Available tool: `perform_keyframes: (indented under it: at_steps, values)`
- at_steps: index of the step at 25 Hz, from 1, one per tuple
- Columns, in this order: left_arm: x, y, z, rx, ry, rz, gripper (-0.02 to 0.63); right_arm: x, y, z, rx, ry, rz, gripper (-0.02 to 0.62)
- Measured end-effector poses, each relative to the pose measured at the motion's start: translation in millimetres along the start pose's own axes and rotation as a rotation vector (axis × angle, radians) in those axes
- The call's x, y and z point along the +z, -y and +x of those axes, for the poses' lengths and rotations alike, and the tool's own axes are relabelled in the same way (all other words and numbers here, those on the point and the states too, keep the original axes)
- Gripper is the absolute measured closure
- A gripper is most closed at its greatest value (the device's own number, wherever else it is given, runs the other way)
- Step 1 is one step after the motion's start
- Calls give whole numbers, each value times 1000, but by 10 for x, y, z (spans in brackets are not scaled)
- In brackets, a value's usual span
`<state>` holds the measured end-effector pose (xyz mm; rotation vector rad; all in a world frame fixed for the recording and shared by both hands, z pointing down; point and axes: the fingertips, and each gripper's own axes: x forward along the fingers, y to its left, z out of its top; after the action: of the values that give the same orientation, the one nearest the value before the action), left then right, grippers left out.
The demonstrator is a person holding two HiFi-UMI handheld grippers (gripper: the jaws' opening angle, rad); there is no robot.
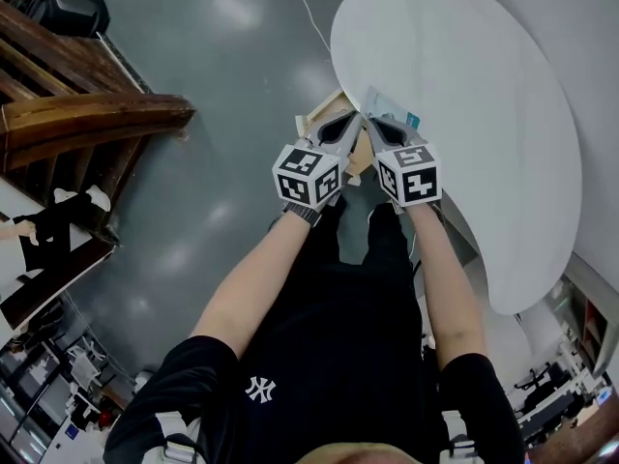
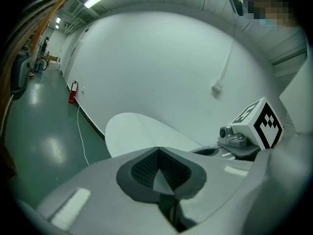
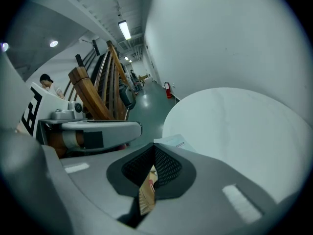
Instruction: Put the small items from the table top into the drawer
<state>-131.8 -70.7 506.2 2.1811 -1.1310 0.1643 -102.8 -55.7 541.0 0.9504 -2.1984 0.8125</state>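
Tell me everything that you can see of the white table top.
The table top is a flat white slab, matte, with a rounded outline. It stands beside a white wall, above a glossy grey floor. Almost all of it is bare; one pale packet with a teal corner lies at its near edge.

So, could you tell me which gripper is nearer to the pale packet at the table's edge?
Right. The right gripper has its tips at the near edge of the packet; the left gripper is beside it, over the drawer.
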Motion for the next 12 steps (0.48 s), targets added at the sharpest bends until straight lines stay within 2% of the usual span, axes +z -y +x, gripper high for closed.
perform_keyframes:
  at_steps: [12]
  values:
    - [-149, -383, -461, 43, 2, -25, 606, -349, -635, 359, 35, -46, -19, 571]
